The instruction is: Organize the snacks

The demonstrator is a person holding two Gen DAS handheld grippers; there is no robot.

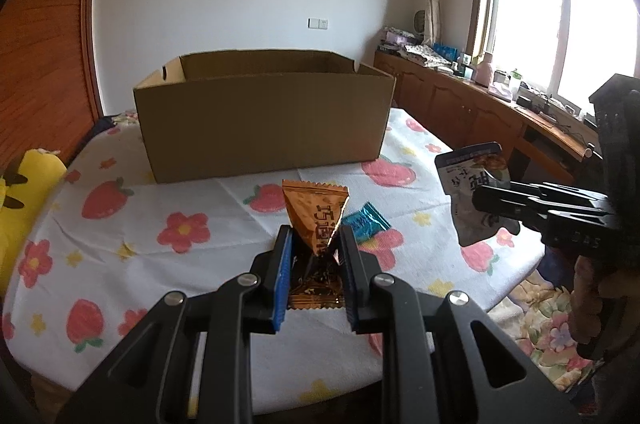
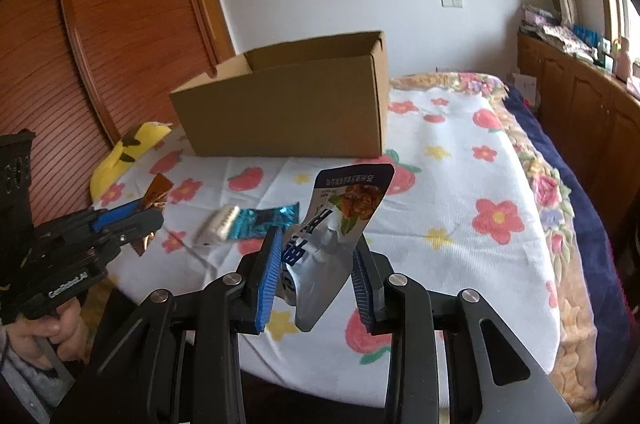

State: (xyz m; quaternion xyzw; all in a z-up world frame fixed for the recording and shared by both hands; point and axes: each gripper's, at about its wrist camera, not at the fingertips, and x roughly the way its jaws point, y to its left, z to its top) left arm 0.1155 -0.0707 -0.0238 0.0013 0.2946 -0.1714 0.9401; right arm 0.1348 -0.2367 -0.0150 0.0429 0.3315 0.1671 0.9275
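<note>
Left gripper [image 1: 314, 256] jaws pinch orange packet [image 1: 316, 214]; right gripper [image 2: 316, 276] jaws clamp silver pouch [image 2: 336, 236]. Both light, crinkly, slippery: grip flat middle. Box [image 1: 260, 120] at 12 o'clock.

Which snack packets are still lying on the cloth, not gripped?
The blue foil packet and the small white packet beside it. The orange packet sits in the left gripper, the silver pouch in the right gripper.

The right gripper [image 2: 316, 256] clamps a crumpled silver-and-blue foil snack pouch [image 2: 336, 224] between its blue-padded fingers [image 2: 269, 278]. At left, the left gripper [image 2: 136, 220] pinches an orange triangular packet [image 2: 158, 189]. Between them a shiny blue candy wrapper [image 2: 266, 221] touches a small white packet [image 2: 219, 224] on the flower-and-strawberry printed white cloth [image 2: 460, 184]. An open brown cardboard box [image 2: 288, 104] stands farther back.
</note>
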